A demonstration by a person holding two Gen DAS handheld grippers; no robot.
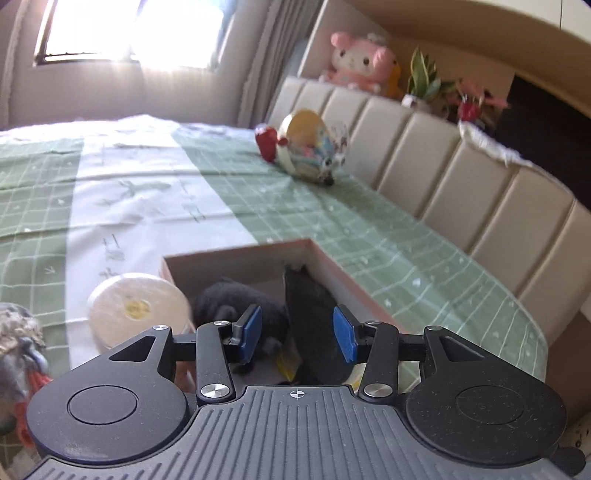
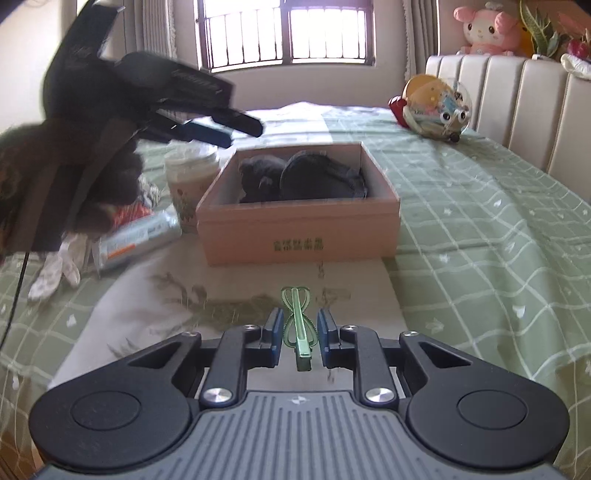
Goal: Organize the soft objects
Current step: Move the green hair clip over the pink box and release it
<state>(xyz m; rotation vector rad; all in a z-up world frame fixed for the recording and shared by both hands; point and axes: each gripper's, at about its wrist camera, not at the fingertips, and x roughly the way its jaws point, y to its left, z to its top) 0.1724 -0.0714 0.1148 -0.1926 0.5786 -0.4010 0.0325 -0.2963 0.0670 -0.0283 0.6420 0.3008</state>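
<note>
A tan cardboard box [image 2: 299, 236] stands on the bed and holds two black soft items [image 2: 306, 181]. My left gripper [image 1: 297, 334] is open and empty just above the box [image 1: 332, 273], over the black items [image 1: 310, 314]; it also shows in the right wrist view [image 2: 218, 127], blurred, above the box's left side. My right gripper [image 2: 299, 332] is low over the bedspread in front of the box. A green plastic clip [image 2: 298, 325] lies between its open fingers; contact with the pads is not visible.
A round-lidded jar [image 2: 190, 177] stands left of the box. A foil tube [image 2: 136, 236], a white glove [image 2: 59, 266] and other clutter lie further left. A round patterned plush toy [image 2: 432, 107] sits near the padded headboard [image 2: 517, 96]. A pink plush [image 2: 484, 29] sits on the ledge behind.
</note>
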